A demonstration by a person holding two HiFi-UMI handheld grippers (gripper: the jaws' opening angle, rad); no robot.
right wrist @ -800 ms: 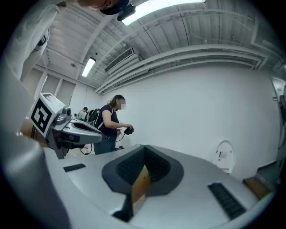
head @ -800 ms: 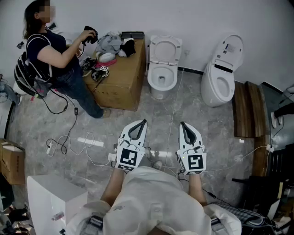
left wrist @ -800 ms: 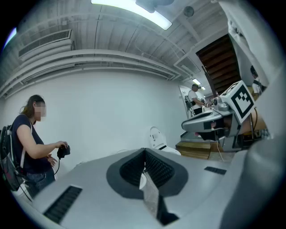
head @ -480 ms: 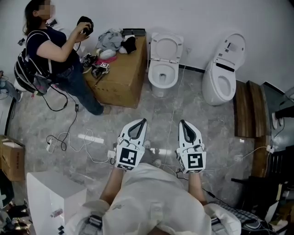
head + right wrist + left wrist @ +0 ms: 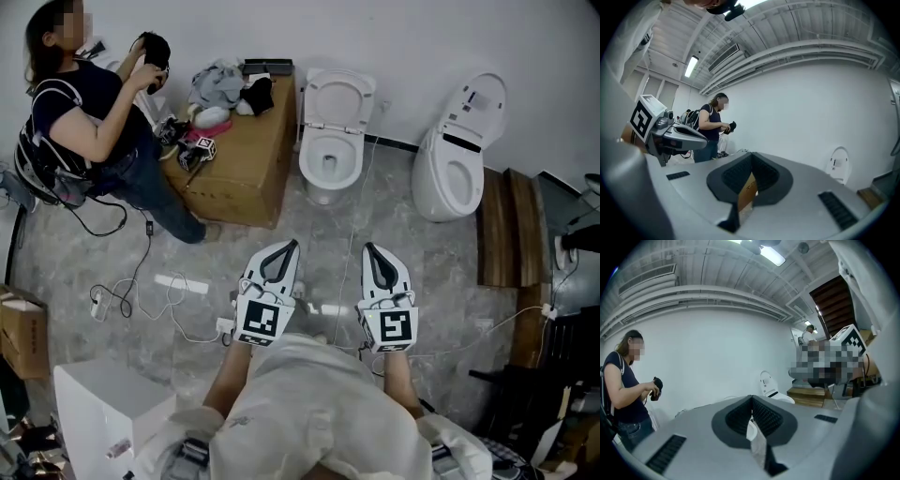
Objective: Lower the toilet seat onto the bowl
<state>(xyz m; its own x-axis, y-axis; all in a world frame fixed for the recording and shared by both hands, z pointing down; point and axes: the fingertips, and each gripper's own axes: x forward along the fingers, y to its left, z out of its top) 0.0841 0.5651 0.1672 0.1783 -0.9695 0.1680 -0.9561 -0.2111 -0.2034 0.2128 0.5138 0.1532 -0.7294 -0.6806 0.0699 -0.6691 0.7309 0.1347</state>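
Grey floor (image 5: 441,253); toilet seat (image 5: 337,96) upright, bowl (image 5: 327,161) axis toward wearer; left gripper (image 5: 289,247), right gripper (image 5: 369,249) closed empty.

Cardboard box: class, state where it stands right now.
Head view, upper left: the cardboard box stands by the back wall, immediately left of the left toilet.

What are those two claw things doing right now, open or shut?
Left gripper: shut, holding nothing.
Right gripper: shut, holding nothing.

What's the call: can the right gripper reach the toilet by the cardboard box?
Probably not yet: the right gripper, jaws shut, sits well back, a stretch of floor short of the toilet. Nothing solid blocks the way, only a thin cable.
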